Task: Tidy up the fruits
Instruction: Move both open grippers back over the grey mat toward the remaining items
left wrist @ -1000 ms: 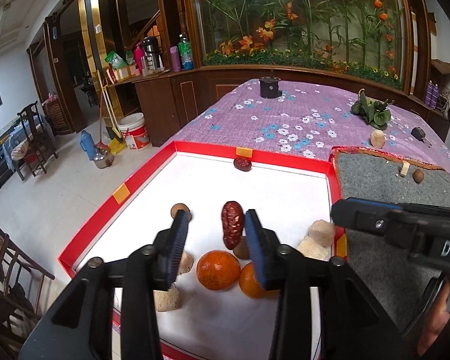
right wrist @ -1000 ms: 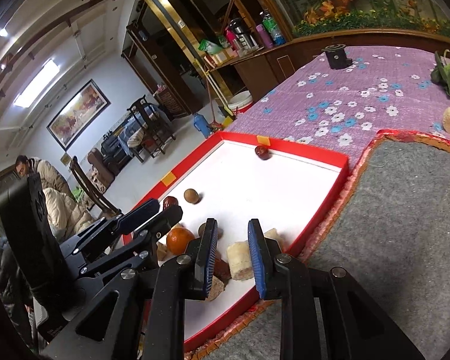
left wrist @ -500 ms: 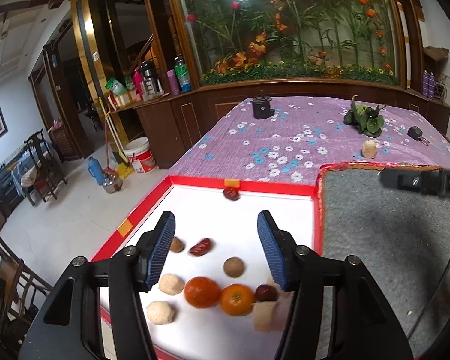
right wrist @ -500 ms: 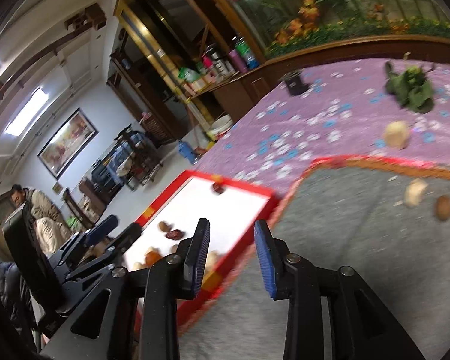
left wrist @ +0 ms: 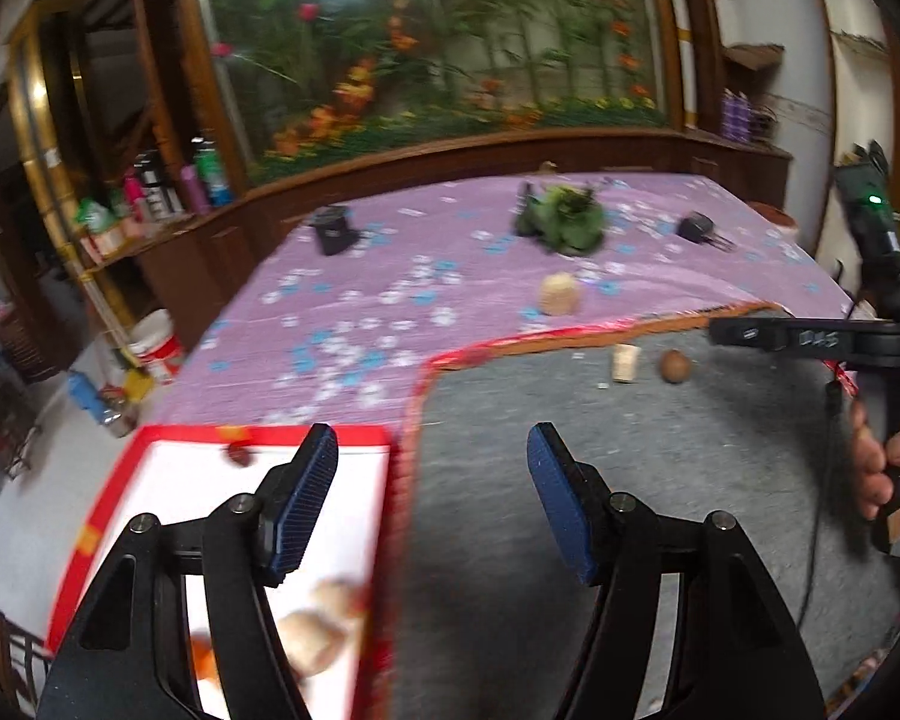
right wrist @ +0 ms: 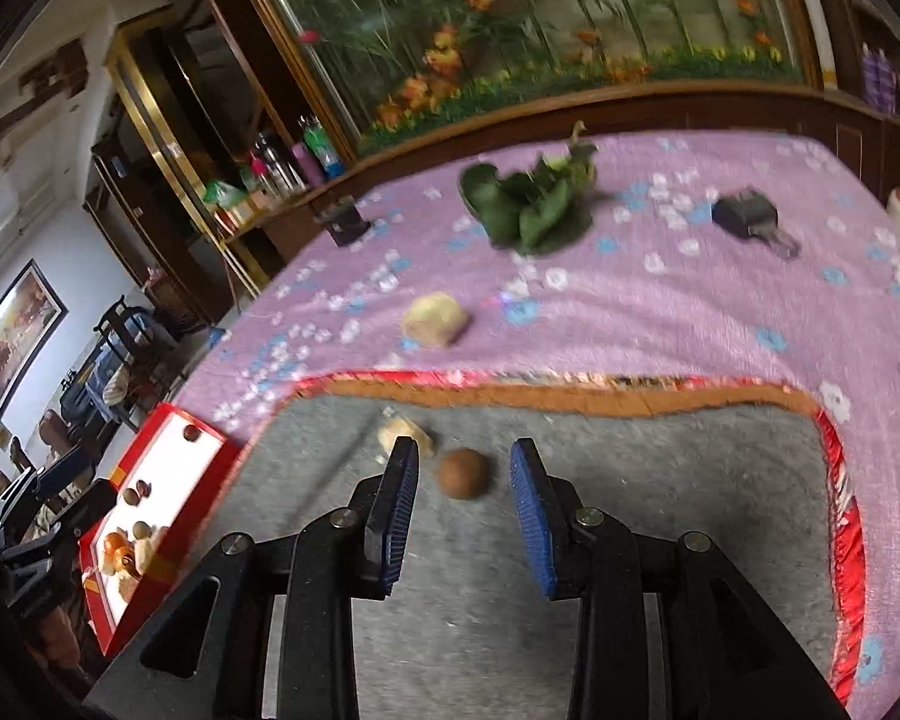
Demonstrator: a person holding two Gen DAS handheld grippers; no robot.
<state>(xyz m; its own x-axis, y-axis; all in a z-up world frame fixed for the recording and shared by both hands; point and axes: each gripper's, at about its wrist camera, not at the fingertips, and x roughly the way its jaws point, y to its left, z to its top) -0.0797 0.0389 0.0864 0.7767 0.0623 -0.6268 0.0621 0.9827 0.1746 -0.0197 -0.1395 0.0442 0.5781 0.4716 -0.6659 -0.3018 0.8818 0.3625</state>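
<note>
Fruits are split across two spots right now: most sit in the red-rimmed white tray (right wrist: 219, 457) off to my left, and a few strays lie on the grey felt mat (right wrist: 660, 480) and the purple flowered cloth (right wrist: 720, 312) beyond it.

My guess is the tray is the collection point, which would explain why I've got the right gripper (right wrist: 463, 516) lined up on the round brown nut-like fruit (right wrist: 463, 473) on the mat. Its jaws stand a little apart with the fruit showing between the tips, further out and not pinched, so nothing is gripped. A pale chunk (right wrist: 405, 437) sits just beside the left blue pad.

The left gripper (left wrist: 432, 507) hangs over the seam between tray and mat, jaws opening and wide, nothing between them. Looks like it's empty and free for the next pick.

Counting, as best I can through the blur:
- on the mat: one brown fruit, one pale chunk
- on the cloth: one pale lump (right wrist: 437, 319), near the green leafy bunch (right wrist: 528, 204)
- in the tray: one dark fruit (right wrist: 191, 432) alone at the far end, two small brown ones (right wrist: 137, 493) mid-tray, plus a cluster at the near end with at least one orange (right wrist: 116, 542) and several pale pieces; can't give an exact number there.

Also on the cloth: a black cup (right wrist: 345, 222) and a black key fob (right wrist: 744, 213), not fruit.
</note>
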